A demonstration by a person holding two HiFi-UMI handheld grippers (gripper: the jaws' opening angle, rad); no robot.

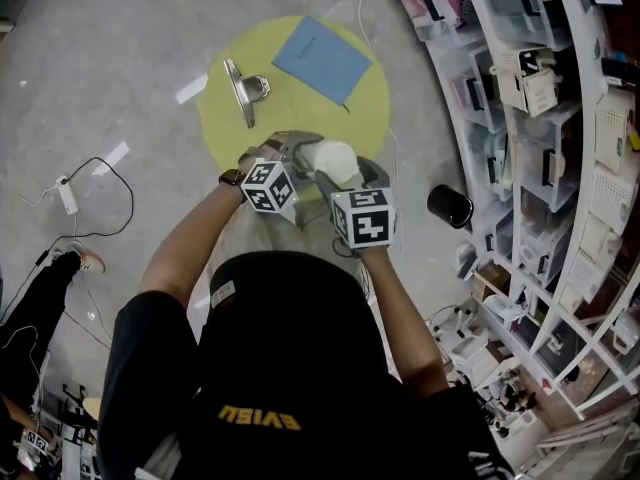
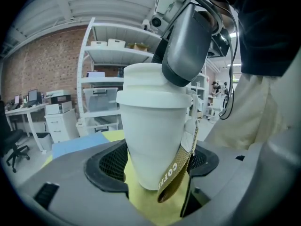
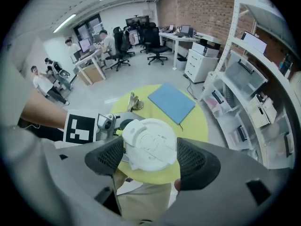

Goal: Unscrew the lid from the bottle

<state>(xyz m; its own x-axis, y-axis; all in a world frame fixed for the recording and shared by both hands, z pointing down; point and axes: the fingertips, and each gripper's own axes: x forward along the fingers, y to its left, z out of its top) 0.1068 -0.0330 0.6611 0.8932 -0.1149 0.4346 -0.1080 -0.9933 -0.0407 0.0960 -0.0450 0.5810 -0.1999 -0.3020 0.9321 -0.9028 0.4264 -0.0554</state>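
**Right gripper on top, left gripper on the side**

Right gripper view: my right gripper (image 3: 150,160) looks straight down on the white round plastic lid (image 3: 149,142). Its two black pads sit at the lid's left and right edges and seem to touch it. I call that a grip on the lid.

Left gripper view: my left gripper (image 2: 157,164) squeezes the tall white plastic bottle (image 2: 151,126) low on its body, one pad on each side. A brown cloth strap (image 2: 175,175) hangs by one pad. The bottle stands upright with the lid on top.

Head view: both grippers meet close in front of me, at the near edge of the round yellow table (image 1: 215,108). The bottle is between them. I cannot tell if it rests on the table.

The lid is straight above the bottle's body. So I think the turn must go round that up-and-down line. The right gripper does the turning, and the left one holds the bottle in place.
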